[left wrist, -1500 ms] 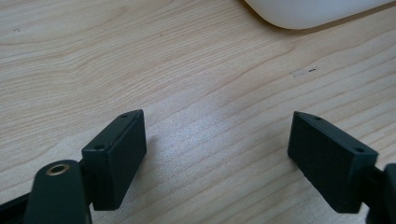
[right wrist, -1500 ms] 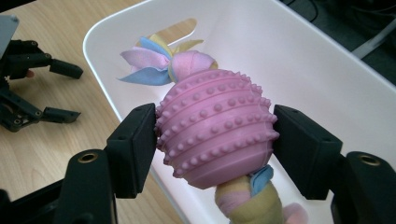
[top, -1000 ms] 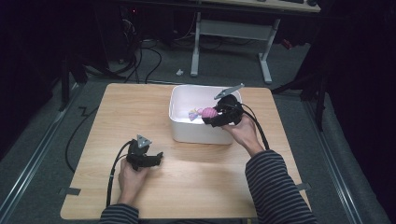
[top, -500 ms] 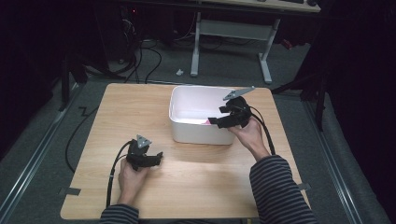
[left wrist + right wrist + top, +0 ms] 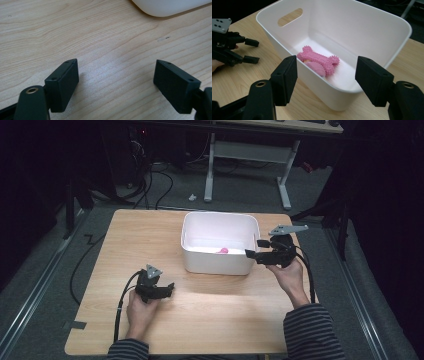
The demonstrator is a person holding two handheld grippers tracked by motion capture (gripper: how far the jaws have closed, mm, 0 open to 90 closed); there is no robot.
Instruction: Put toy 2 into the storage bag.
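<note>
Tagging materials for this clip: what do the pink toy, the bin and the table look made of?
Pink toy: looks like soft rubber or vinyl, matte, covered in small nubs. White bin: apparently moulded plastic, smooth with a slight sheen, cut-out handle slot. Table: wood or wood-look laminate, with pale grain lines.

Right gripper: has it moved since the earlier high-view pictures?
Yes. The right gripper has drawn back from over the white bin to beyond its right rim, leaving the pink toy inside; its jaws have just been closing, nothing between them.
</note>
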